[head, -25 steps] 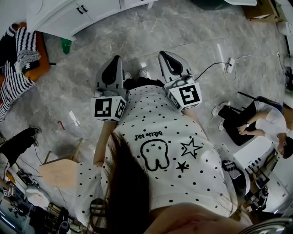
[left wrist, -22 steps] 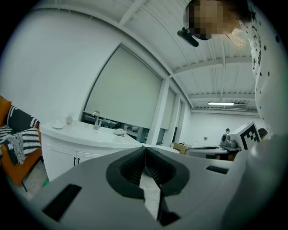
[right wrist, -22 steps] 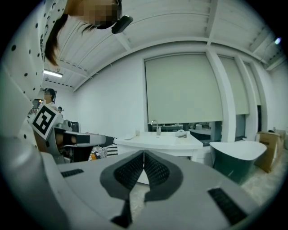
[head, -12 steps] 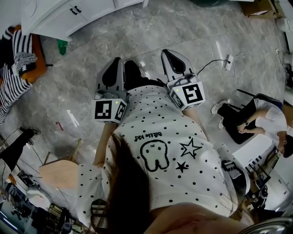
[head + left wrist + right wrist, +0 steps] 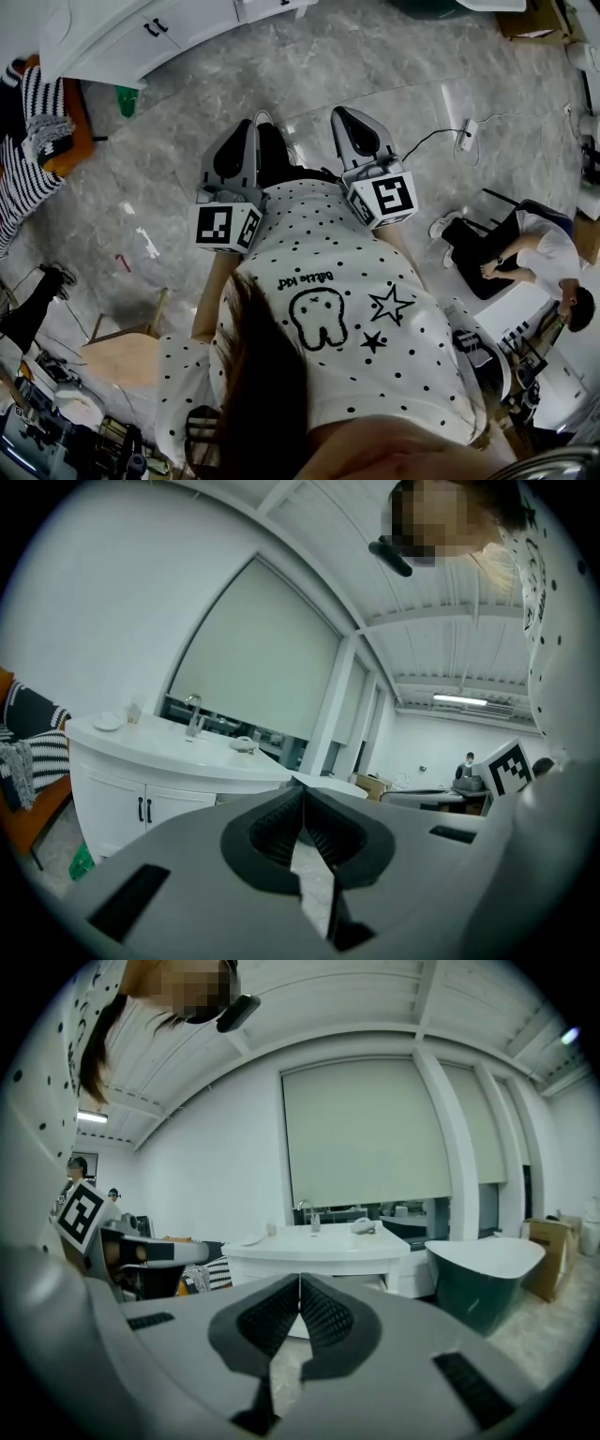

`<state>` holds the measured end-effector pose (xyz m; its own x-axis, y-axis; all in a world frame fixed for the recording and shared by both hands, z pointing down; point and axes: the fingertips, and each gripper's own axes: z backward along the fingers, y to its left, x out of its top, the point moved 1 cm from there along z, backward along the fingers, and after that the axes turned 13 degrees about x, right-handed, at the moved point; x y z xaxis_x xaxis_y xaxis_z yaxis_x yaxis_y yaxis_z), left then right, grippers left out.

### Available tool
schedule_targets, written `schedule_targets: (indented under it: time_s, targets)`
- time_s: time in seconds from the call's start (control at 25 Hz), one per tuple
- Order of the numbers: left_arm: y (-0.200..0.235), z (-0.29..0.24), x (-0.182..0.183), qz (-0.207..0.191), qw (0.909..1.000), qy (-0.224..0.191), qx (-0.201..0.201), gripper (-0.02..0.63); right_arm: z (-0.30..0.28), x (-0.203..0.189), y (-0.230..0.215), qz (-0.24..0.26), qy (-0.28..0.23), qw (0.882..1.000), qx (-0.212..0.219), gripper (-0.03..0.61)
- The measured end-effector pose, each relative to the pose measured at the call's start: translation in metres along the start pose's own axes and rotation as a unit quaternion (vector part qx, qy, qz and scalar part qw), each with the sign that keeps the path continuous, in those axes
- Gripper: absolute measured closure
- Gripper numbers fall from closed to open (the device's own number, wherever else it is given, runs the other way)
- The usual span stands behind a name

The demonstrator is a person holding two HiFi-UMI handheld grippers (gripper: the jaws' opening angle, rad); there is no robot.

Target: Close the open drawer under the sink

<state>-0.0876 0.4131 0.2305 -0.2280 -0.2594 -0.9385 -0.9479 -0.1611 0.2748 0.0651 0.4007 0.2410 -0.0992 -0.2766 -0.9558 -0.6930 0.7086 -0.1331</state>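
Jaws of your left gripper (image 5: 252,123) and right gripper (image 5: 338,113) are pressed together, empty; the sink cabinet (image 5: 141,803) stands ahead, a green tub (image 5: 483,1274) beside it

Grey marbled floor (image 5: 394,66) with a white power strip (image 5: 470,129) and its cable; white walls; a large window blind (image 5: 366,1129) drawn down; a dark green bathtub (image 5: 483,1274) near a cardboard box (image 5: 547,1241); a ceiling strip light (image 5: 466,699) lit.
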Motion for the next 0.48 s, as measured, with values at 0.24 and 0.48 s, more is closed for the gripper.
schedule_targets:
  time_s: [0.24,0.48]
  targets:
    - [0.03,-0.05,0.035,0.006,0.9999,-0.006,0.008,0.603,-0.054,0.022,-0.022,0.007,0.016,1.0,0.0,0.566]
    - [0.053,-0.089,0.054,0.003,1.0,-0.008,0.002,0.603,-0.094,0.037,-0.037,0.004,0.018,1.0,-0.001,0.565]
